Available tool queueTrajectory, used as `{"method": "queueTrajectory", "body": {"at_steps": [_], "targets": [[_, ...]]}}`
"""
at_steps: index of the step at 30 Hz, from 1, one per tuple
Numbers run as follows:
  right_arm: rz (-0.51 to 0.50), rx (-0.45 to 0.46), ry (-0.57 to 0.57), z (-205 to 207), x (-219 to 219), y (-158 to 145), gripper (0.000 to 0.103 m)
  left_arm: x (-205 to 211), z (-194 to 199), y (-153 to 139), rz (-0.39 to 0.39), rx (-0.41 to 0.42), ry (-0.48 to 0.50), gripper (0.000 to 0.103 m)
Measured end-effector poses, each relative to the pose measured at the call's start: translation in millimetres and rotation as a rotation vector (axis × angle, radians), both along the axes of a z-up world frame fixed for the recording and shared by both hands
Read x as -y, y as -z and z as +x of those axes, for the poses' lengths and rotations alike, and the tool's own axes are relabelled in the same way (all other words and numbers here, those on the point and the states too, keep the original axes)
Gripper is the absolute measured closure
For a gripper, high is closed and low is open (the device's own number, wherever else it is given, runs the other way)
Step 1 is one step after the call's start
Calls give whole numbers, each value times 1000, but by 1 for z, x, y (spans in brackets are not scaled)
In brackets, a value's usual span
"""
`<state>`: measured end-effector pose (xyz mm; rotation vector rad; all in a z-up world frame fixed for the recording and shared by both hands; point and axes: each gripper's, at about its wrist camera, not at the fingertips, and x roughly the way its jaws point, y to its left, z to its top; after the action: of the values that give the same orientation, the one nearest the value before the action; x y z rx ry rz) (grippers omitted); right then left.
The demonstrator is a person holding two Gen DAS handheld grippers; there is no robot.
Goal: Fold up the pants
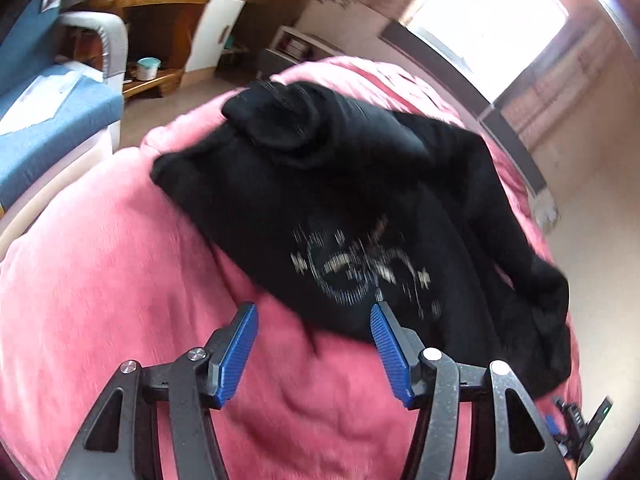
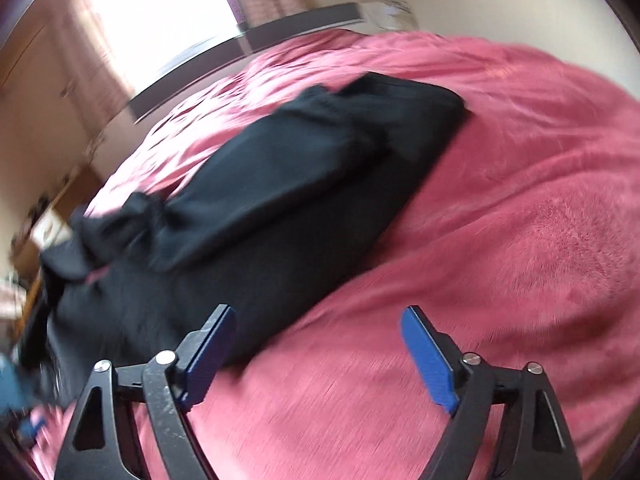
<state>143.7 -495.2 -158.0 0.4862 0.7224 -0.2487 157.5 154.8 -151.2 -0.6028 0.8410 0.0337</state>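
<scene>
Pants (image 1: 320,200), black, bunched on pink bedspread (image 1: 100,260) near its far edge; near side bare. Left gripper (image 1: 314,312) and right gripper (image 2: 318,316): jaws apart, holding nothing.

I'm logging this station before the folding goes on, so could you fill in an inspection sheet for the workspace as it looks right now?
Surface: pink fleece blanket over a bed, rumpled.
Job's things: black pants lying on the blanket, bunched and partly doubled over, a pale printed design facing up; not yet a neat fold.
Clutter: nothing seen on the blanket besides the pants.
Grippers: left tool open, nothing between its pads, at the pants' near edge; right tool open and empty, over the blanket beside the pants.
Cables: nothing seen.
Surroundings: blue chair, wooden shelf unit, bright window. Both views are motion-blurred.
</scene>
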Motion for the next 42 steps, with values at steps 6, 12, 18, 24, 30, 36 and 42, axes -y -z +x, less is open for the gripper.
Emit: {"method": "queueTrajectory", "body": {"at_steps": [6,12,18,24,30,36,42], "targets": [[183,24,93,22,35,18,33,-20,13,7,51,8,-76,44],[194,69,94,40,38,25,42,-30,31,25,71,28,-160,42],[186,164,32,47,28,36,61,-17,39,40,189,58,-119,37],[267,232,24,44,36,52,73,-16,52,41,117,34,-102,37],[260,249,9,46,34,49,92,-19,63,46,121,4,-59,65],[325,276,38,38,36,29,95,-34,54,18,0,39,-78,97],[288,325,11,21,22,-19,96,-52,17,-45,-81,228,-67,97]]}}
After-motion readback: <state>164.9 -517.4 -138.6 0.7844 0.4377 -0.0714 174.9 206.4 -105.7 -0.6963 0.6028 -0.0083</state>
